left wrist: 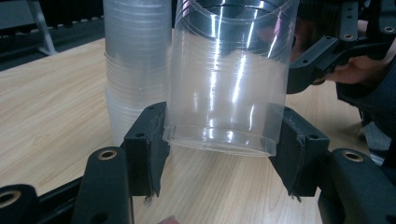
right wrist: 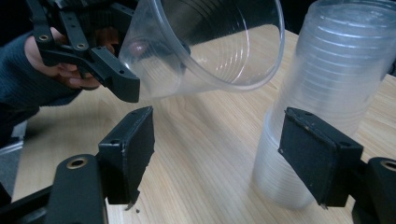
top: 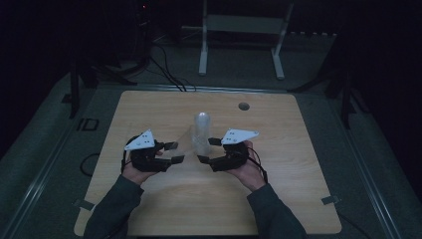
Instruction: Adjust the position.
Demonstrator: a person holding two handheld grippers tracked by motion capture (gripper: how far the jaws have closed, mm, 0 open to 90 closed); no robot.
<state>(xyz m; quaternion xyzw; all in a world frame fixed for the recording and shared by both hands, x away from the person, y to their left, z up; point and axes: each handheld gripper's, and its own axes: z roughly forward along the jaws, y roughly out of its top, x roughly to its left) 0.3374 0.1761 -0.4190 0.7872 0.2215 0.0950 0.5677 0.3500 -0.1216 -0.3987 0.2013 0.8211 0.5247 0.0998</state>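
A person at a wooden table peels clear plastic cups apart: the left gripper pinches a single cup by its base, tilted toward two o'clock and lifted clear of the stack of cups standing mid-table. The right gripper, at four o'clock from the stack, has its jaws spread, one pad beside the stack's lower wall, gripping nothing. The separating step looks done; next, the freed cup likely needs setting down upright, well away from the stack.

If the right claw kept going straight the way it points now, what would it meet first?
Probably the single clear cup held in the left claw; the cup stack sits just off its right jaw. Depth is unclear.
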